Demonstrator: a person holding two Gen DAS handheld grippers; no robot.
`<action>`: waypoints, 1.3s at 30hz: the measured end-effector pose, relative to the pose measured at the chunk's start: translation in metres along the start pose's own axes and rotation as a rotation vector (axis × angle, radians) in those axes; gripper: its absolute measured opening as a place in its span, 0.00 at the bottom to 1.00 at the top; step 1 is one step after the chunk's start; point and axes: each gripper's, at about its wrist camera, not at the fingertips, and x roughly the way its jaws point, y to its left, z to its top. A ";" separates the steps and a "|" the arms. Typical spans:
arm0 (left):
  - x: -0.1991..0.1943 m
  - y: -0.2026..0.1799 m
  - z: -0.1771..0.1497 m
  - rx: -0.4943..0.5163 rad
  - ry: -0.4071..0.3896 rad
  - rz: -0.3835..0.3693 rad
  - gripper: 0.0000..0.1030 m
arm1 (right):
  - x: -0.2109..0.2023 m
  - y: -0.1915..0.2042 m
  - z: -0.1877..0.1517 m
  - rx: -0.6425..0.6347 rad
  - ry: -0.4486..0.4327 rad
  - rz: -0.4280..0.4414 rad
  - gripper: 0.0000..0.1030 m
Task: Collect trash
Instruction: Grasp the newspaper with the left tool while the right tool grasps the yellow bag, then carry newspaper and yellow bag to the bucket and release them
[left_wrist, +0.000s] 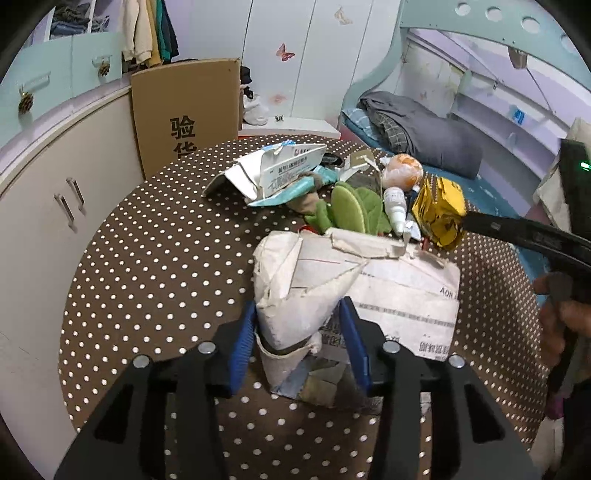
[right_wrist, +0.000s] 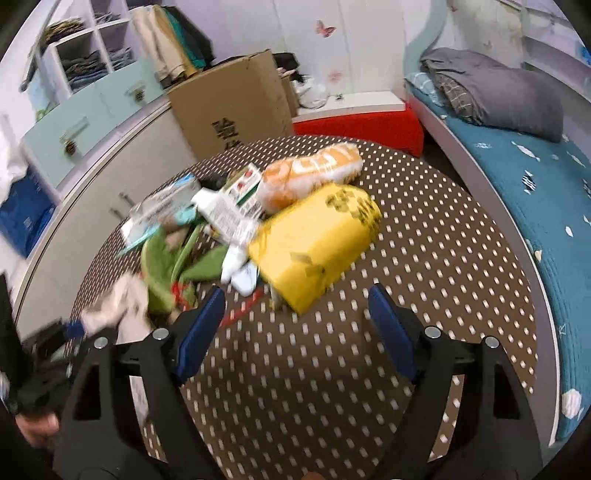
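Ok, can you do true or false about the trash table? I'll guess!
1. The left gripper holds the crumpled white paper package. True.
2. The tablecloth is brown with white dots. True.
3. The right gripper is squeezing the yellow packet. False: its fingers are wide open, and the packet lies just ahead of them.
4. The cardboard box sits on the table. False: it stands behind the table, beside the cabinet.
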 end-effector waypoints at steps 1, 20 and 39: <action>0.000 0.000 0.001 -0.006 0.000 0.001 0.36 | 0.006 0.001 0.003 0.027 0.001 0.000 0.76; -0.033 -0.024 -0.010 -0.021 -0.084 -0.046 0.27 | -0.035 -0.072 -0.016 0.176 -0.067 0.092 0.06; -0.050 -0.076 0.003 0.058 -0.123 -0.078 0.27 | -0.023 -0.085 -0.028 0.126 -0.003 0.056 0.07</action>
